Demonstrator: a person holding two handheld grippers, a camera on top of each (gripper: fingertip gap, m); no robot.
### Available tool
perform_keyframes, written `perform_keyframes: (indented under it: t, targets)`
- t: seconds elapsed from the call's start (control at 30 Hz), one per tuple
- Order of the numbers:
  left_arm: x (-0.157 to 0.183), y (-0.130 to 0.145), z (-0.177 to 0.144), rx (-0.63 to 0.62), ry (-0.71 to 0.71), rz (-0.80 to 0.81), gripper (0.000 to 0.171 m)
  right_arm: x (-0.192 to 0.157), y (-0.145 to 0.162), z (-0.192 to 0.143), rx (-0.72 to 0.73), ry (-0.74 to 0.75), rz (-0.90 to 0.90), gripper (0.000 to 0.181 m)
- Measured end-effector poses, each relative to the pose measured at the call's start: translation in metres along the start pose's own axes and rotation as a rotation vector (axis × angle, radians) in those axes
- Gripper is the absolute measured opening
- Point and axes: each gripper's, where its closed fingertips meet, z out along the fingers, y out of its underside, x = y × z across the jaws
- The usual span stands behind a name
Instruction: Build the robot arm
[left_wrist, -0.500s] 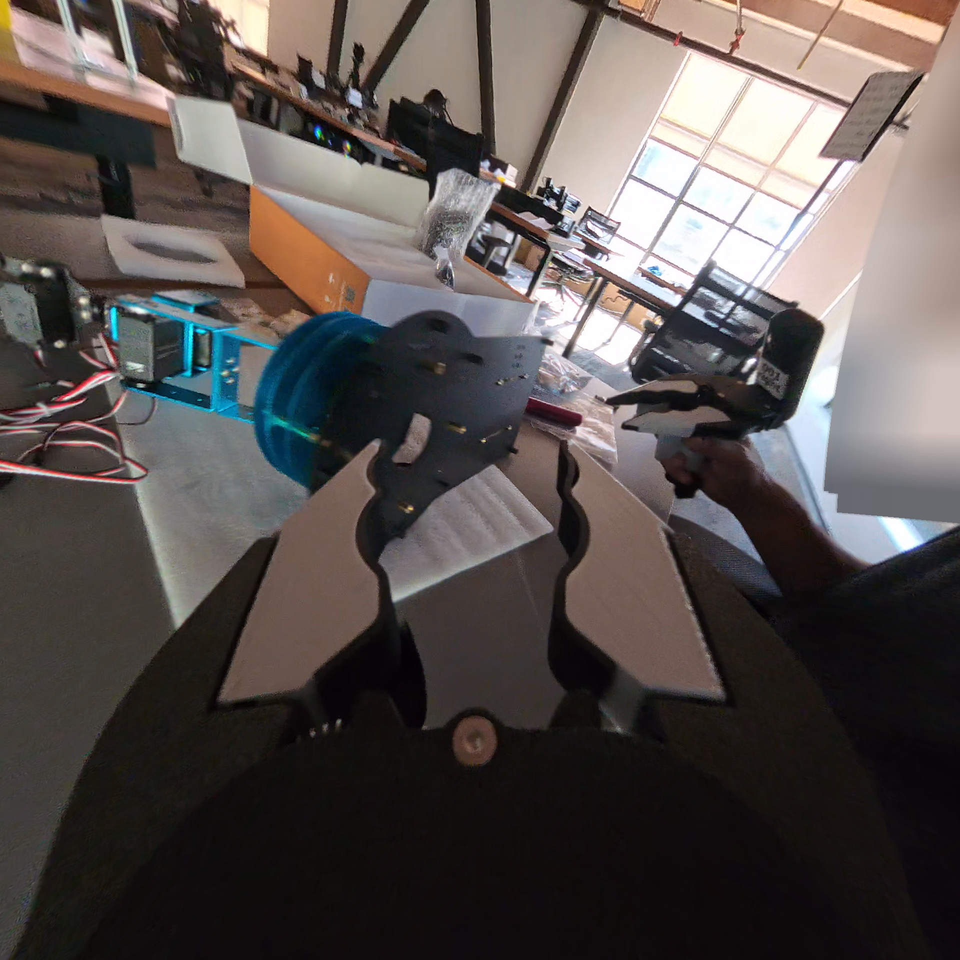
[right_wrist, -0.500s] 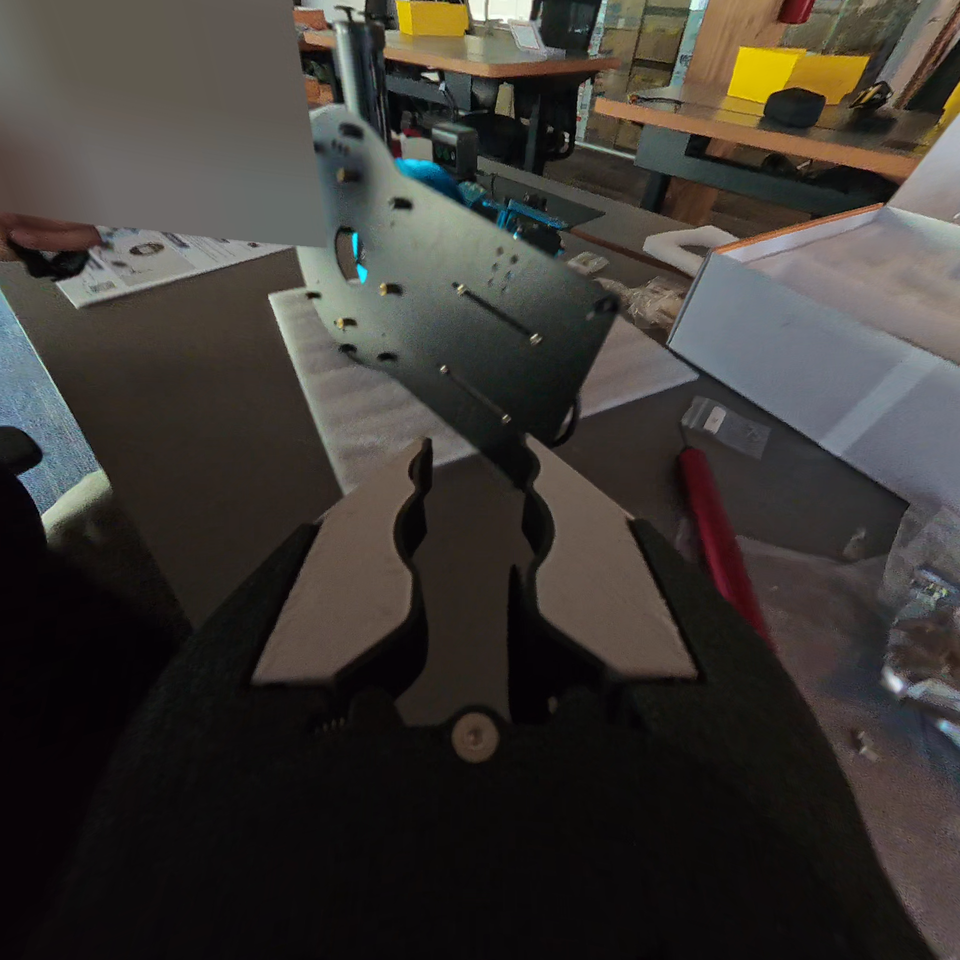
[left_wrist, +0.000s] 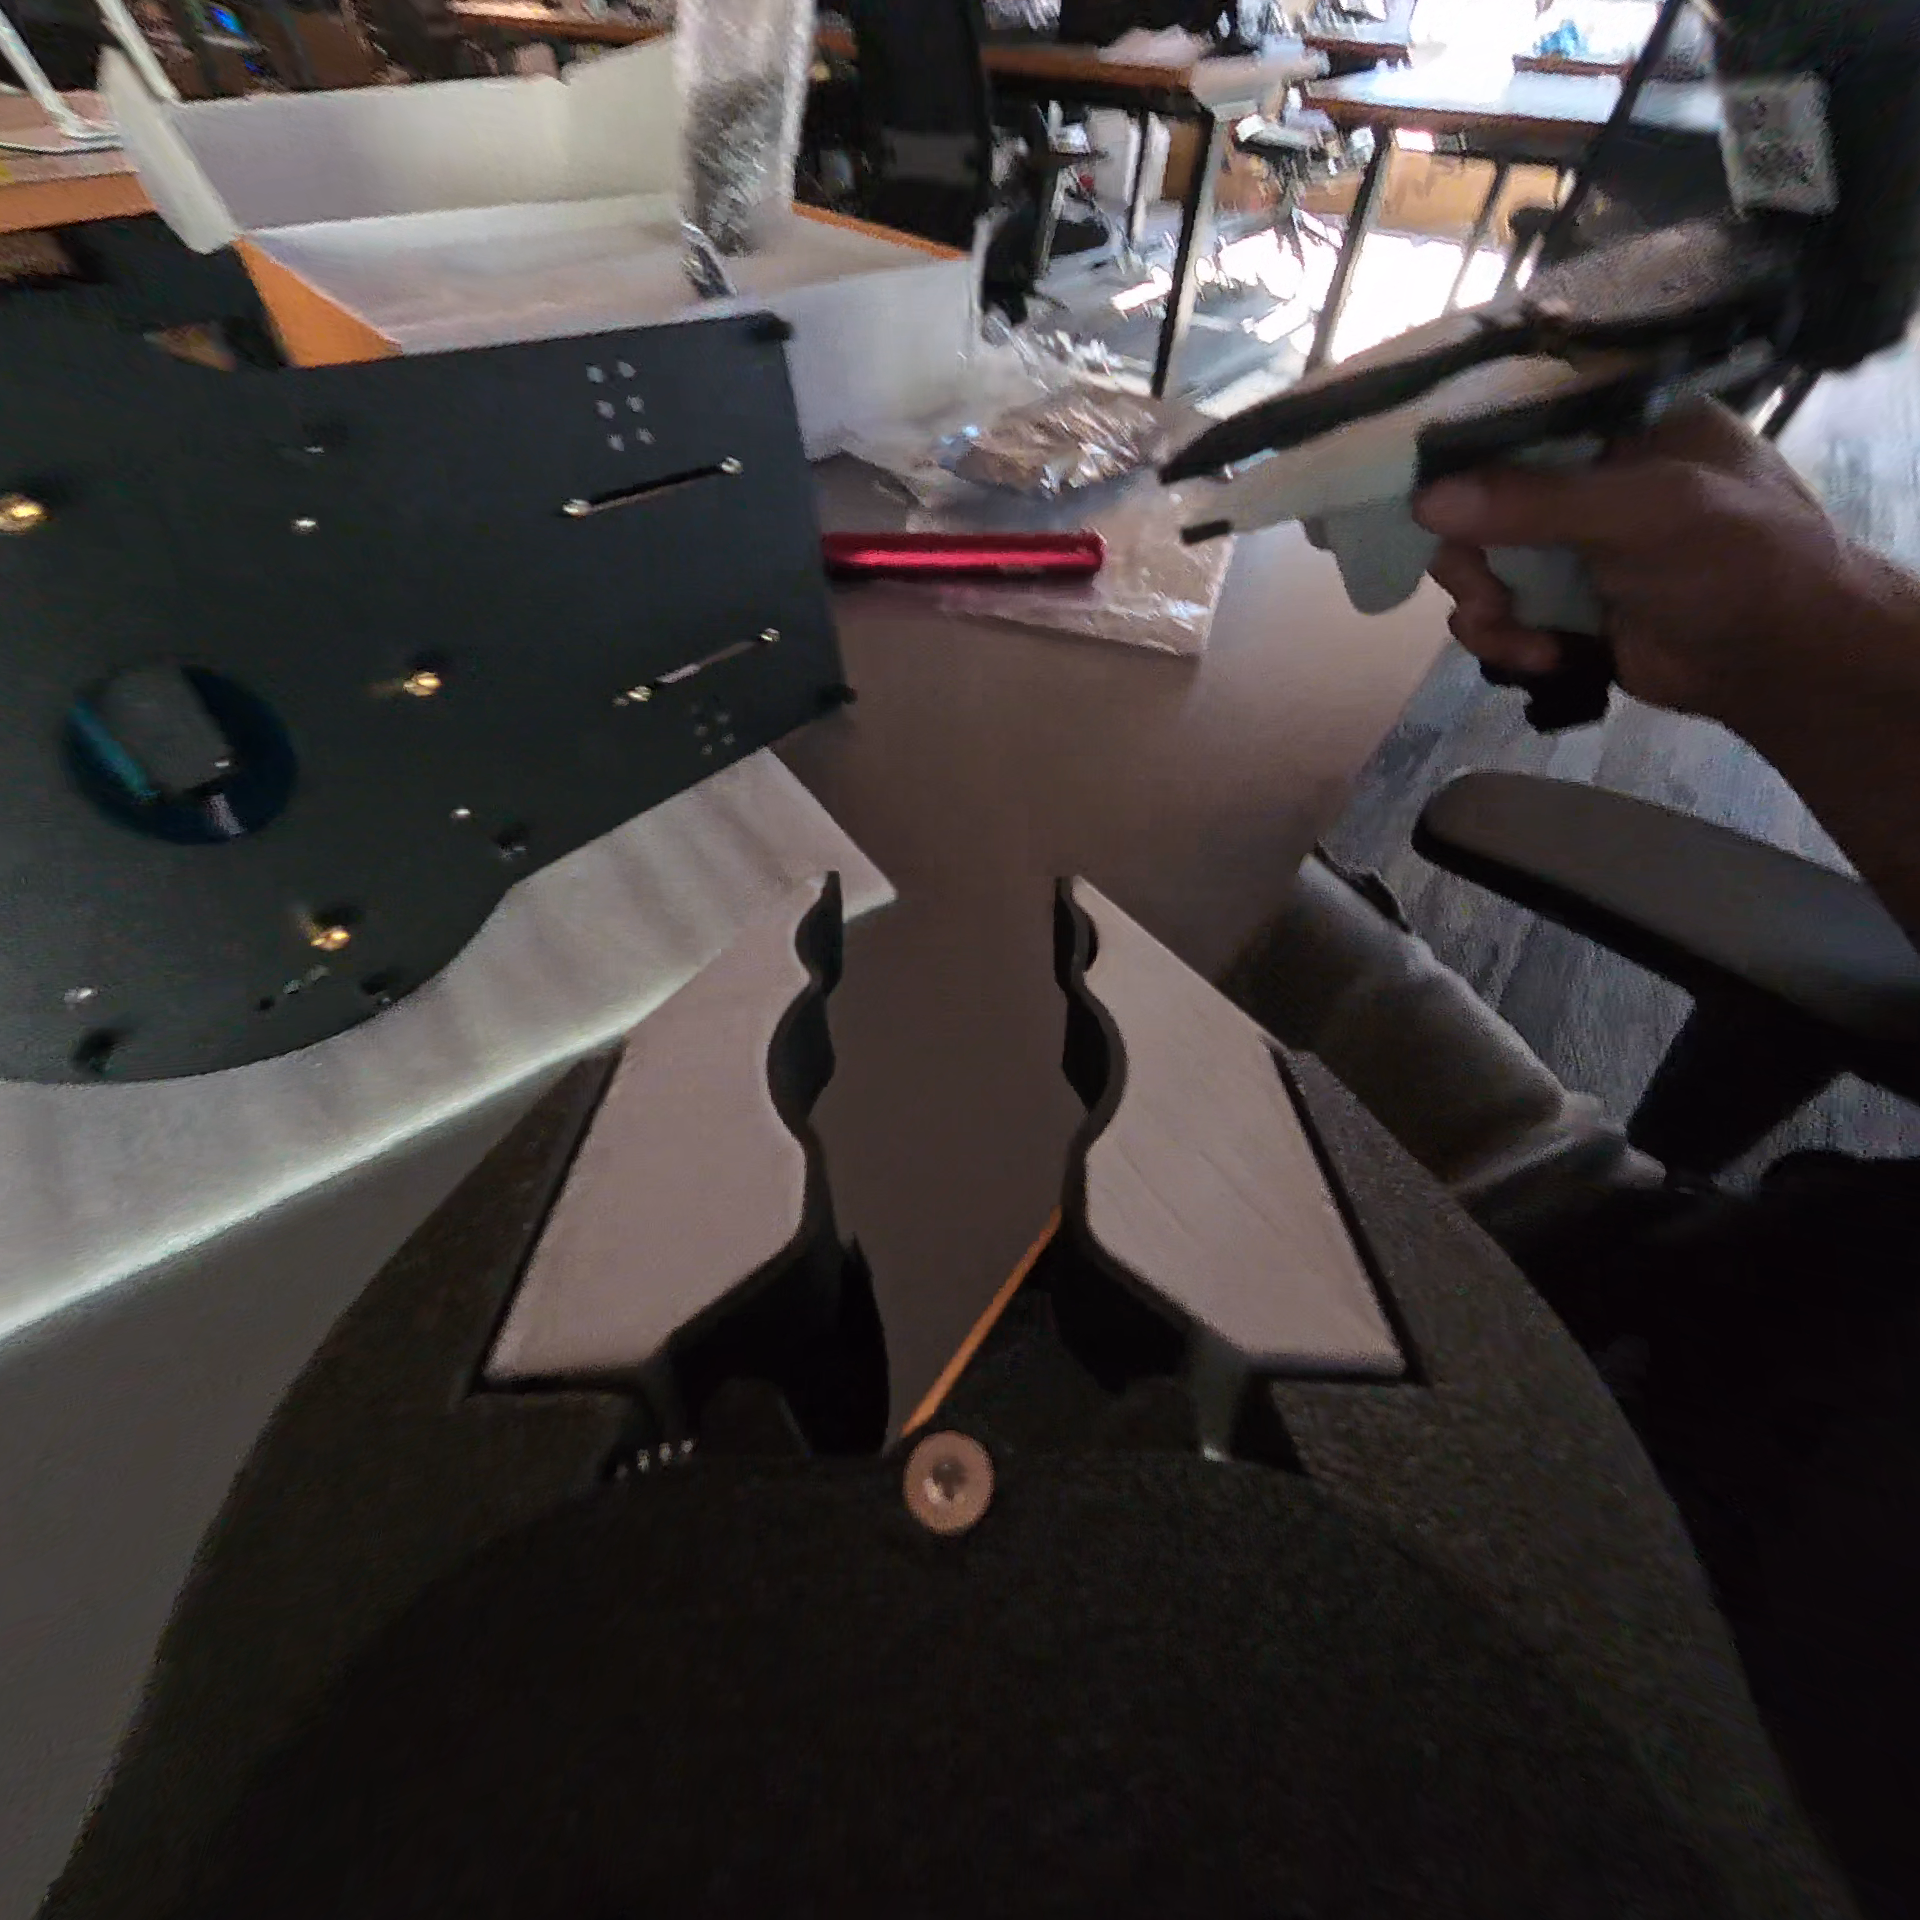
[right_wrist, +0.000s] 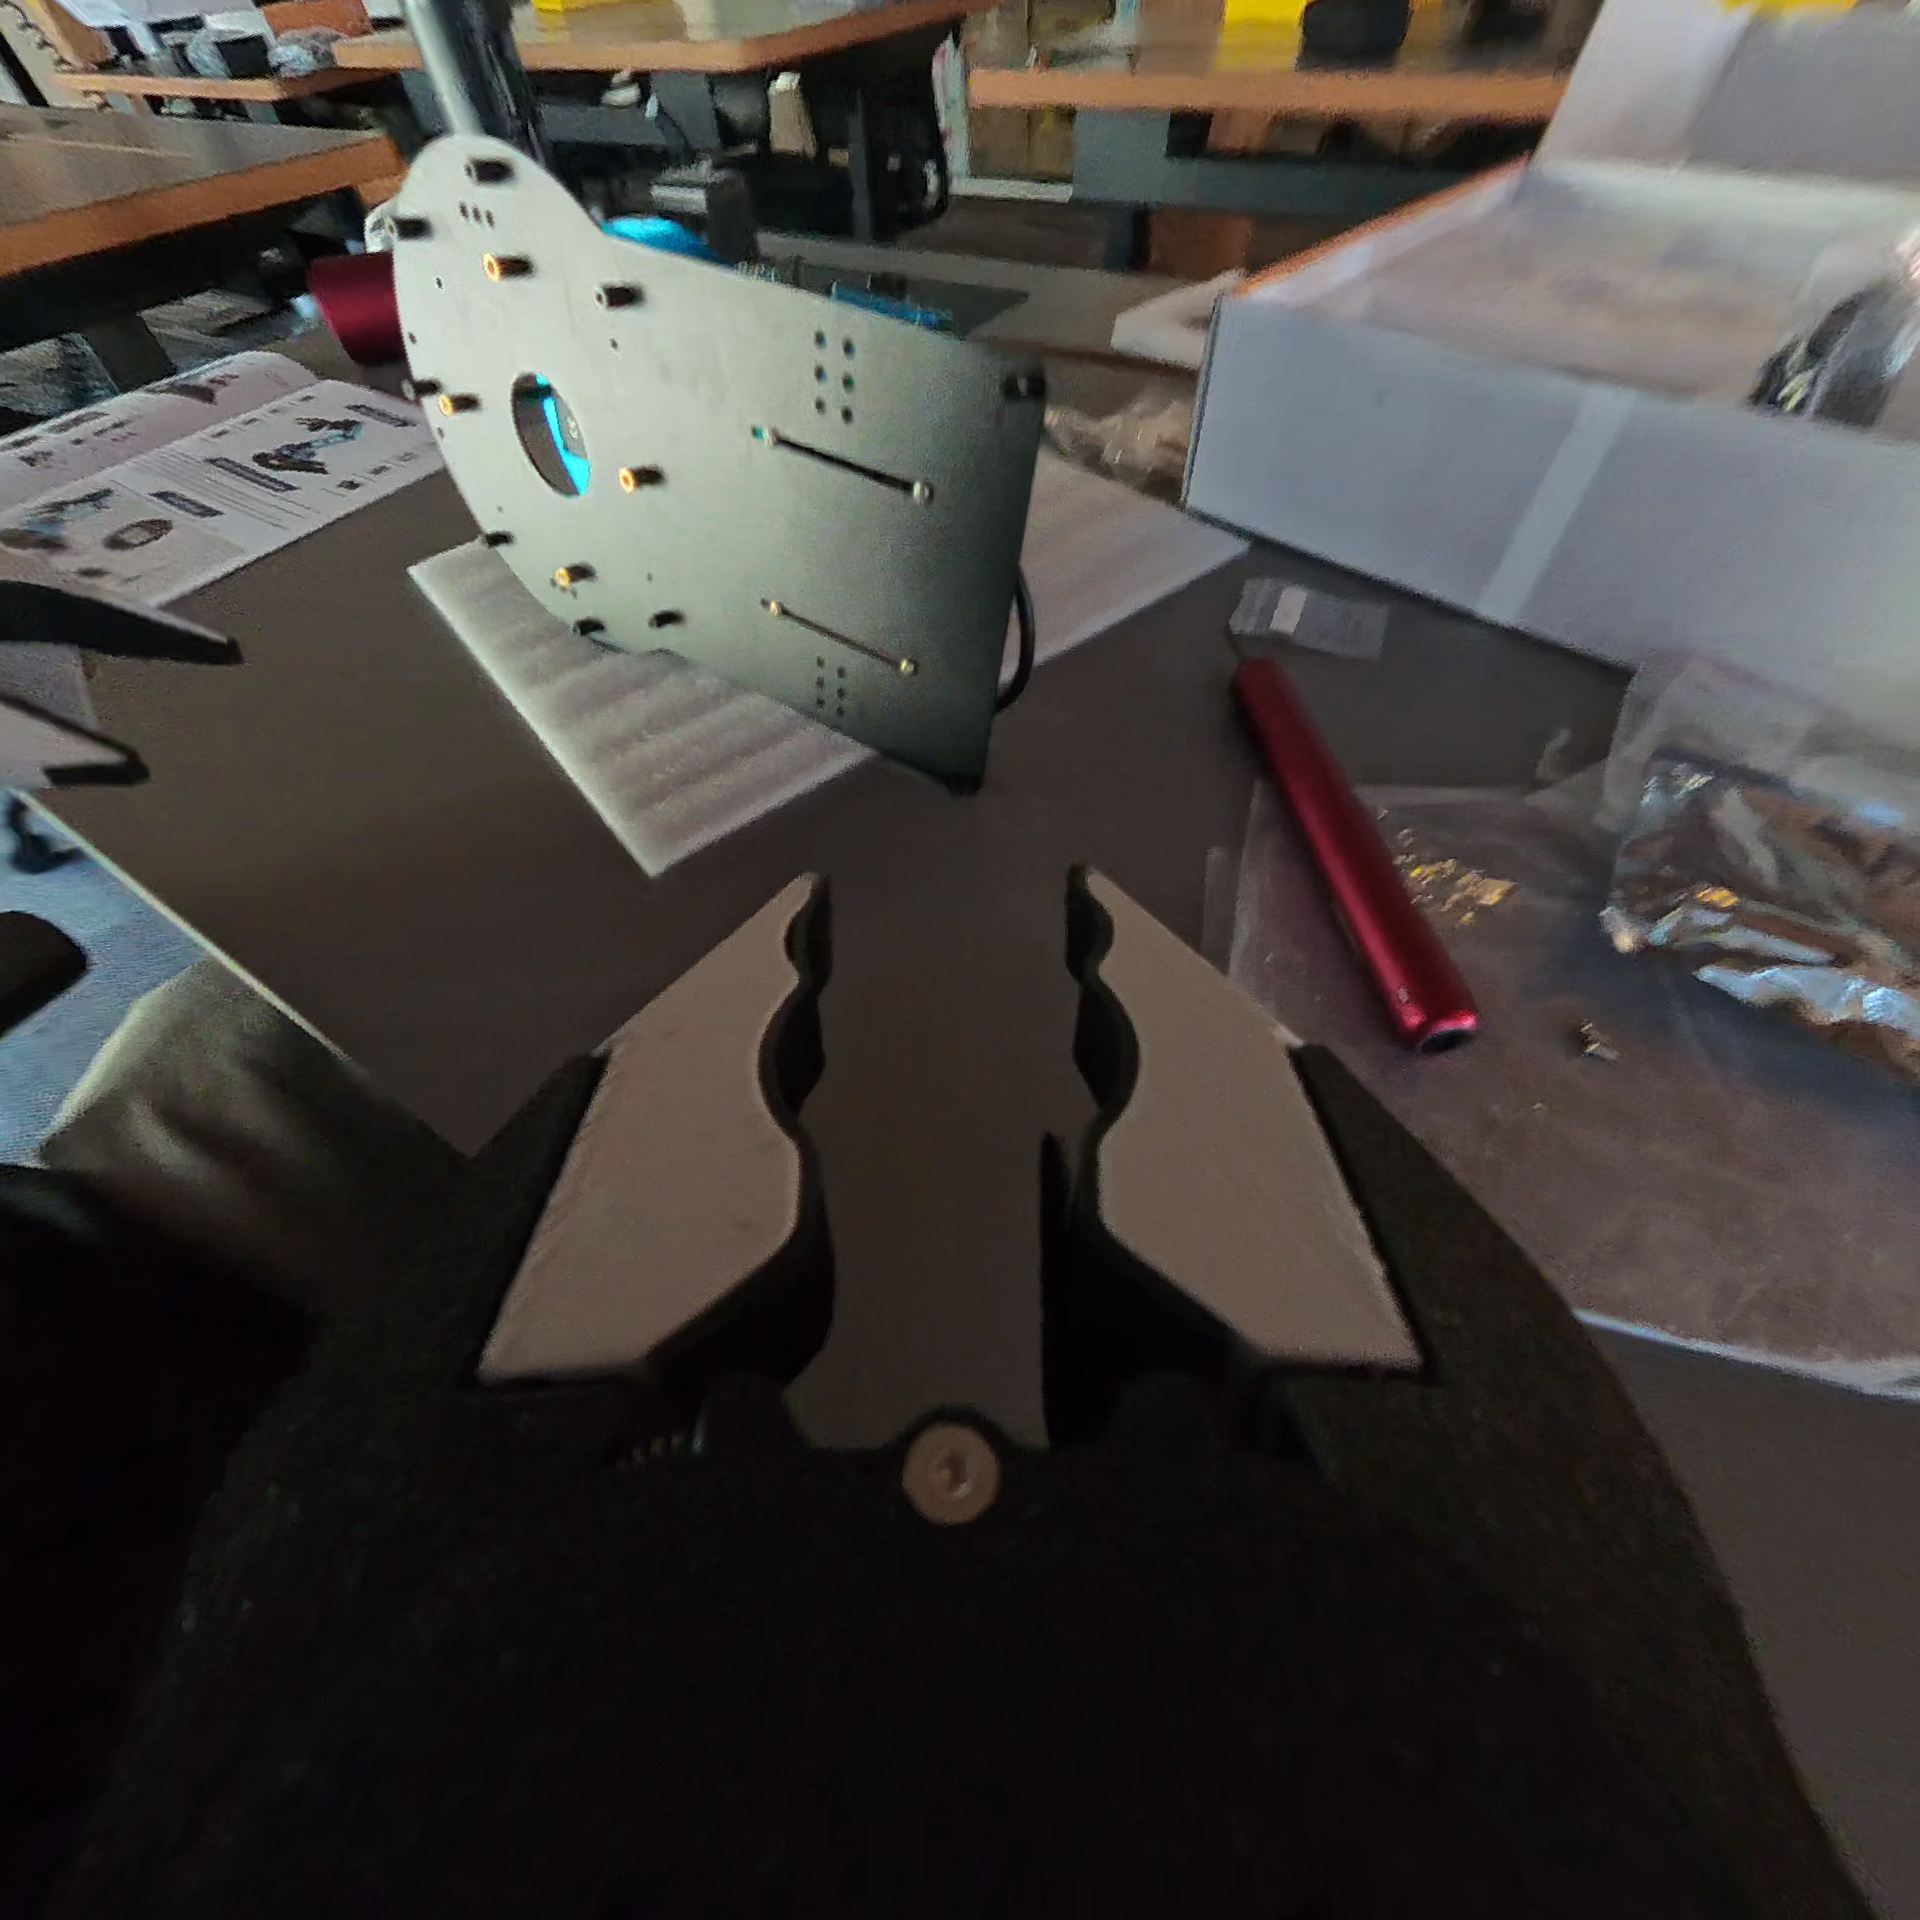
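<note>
My left hand-held gripper (left_wrist: 943, 914) is open and holds nothing; between its fingers I see only bare dark desk (left_wrist: 1018, 748). My right hand-held gripper (right_wrist: 948, 883) is open too, jaws spread and empty, above the same desk (right_wrist: 343, 790).

The black plate (right_wrist: 717, 488) stands tilted on its edge ahead of my right hand-held gripper, clear of its fingertips. Its lower corner meets the desk just beyond them. The plate has brass standoffs, two slots and a round hole with something blue showing through. In the left wrist view the plate (left_wrist: 416, 665) lies up and to the left of my left hand-held gripper, not touching it. Under and beside it is a white foam sheet (right_wrist: 665, 727), which in the left view (left_wrist: 312, 1132) reaches close to my left finger.

A red tube (right_wrist: 1351, 862) lies on the desk to the right of my right hand-held gripper, on a clear plastic bag (right_wrist: 1558, 1039). A crumpled foil bag (right_wrist: 1766, 894) sits farther right. Behind them is an open white box (right_wrist: 1558, 436). A printed leaflet (right_wrist: 197, 468) lies at the far left.

In the left view my right hand (left_wrist: 1662, 582) grips the other tool's handle, up at the right above the desk's edge, with a chair armrest (left_wrist: 1683, 914) below it.
</note>
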Motion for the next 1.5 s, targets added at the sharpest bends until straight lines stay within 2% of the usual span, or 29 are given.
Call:
perform_keyframes:
  t: [0.13, 0.2, 0.3, 0.43, 0.57, 0.67, 0.8, 0.83, 0.93, 1.03, 1.13, 1.2, 1.27, 1.33, 1.37, 1.4, 1.47, 1.5]
  targets:
    - [0.004, 0.001, 0.005, -0.022, 0.005, 0.014, 0.039, 0.010, 0.007, 0.002, -0.061, -0.033, -0.017, 0.047]
    - [0.003, 0.002, 0.006, 0.003, 0.009, -0.007, 0.037, 0.026, 0.010, -0.003, -0.095, 0.027, -0.117, 0.041]
    - [-0.003, 0.001, 0.010, 0.044, -0.003, -0.062, 0.036, 0.069, 0.006, 0.002, -0.169, 0.125, -0.211, 0.038]
    - [-0.002, -0.005, 0.029, 0.087, 0.064, -0.220, 0.036, 0.107, -0.001, 0.062, -0.306, 0.015, -0.158, 0.049]
    - [-0.004, -0.020, 0.054, 0.096, 0.107, -0.259, 0.036, 0.116, -0.004, 0.124, -0.439, -0.146, -0.121, 0.048]
    - [-0.005, -0.028, 0.068, 0.090, 0.109, -0.229, 0.036, 0.111, 0.008, 0.149, -0.579, -0.231, -0.152, 0.048]
    - [0.006, -0.028, 0.085, 0.073, 0.125, -0.210, 0.035, 0.117, 0.022, 0.164, -0.672, -0.172, -0.213, 0.045]
    - [0.009, -0.026, 0.088, 0.056, 0.126, -0.203, 0.035, 0.114, 0.022, 0.165, -0.670, -0.181, -0.201, 0.024]
    - [0.016, -0.018, 0.092, 0.029, 0.120, -0.179, 0.035, 0.111, 0.023, 0.160, -0.649, -0.182, -0.158, 0.020]
    - [0.026, -0.012, 0.091, 0.027, 0.143, -0.170, 0.037, 0.108, -0.002, 0.138, -0.507, -0.167, -0.080, 0.019]
    - [0.032, -0.019, 0.090, 0.065, 0.137, -0.164, 0.041, 0.088, -0.060, 0.086, -0.252, -0.189, -0.024, 0.019]
    - [0.037, -0.032, 0.089, 0.109, 0.139, -0.164, 0.050, 0.055, -0.099, 0.043, -0.072, -0.296, 0.020, 0.019]
    - [0.049, -0.044, 0.088, 0.146, 0.174, -0.141, 0.070, 0.009, -0.130, 0.004, 0.104, -0.475, 0.084, 0.019]
    - [0.056, -0.055, 0.084, 0.155, 0.191, -0.140, 0.088, -0.035, -0.144, -0.021, 0.223, -0.667, 0.200, 0.019]
    - [0.060, -0.056, 0.082, 0.137, 0.214, -0.158, 0.091, -0.047, -0.149, -0.027, 0.285, -0.706, 0.246, 0.020]
    - [0.064, -0.052, 0.081, 0.102, 0.246, -0.181, 0.088, -0.053, -0.150, -0.028, 0.321, -0.707, 0.277, 0.020]
    - [0.062, -0.042, 0.078, 0.056, 0.252, -0.217, 0.067, -0.065, -0.147, -0.028, 0.350, -0.775, 0.358, 0.020]
    - [0.054, -0.037, 0.077, 0.052, 0.202, -0.215, 0.070, -0.066, -0.145, -0.025, 0.351, -0.795, 0.407, 0.019]
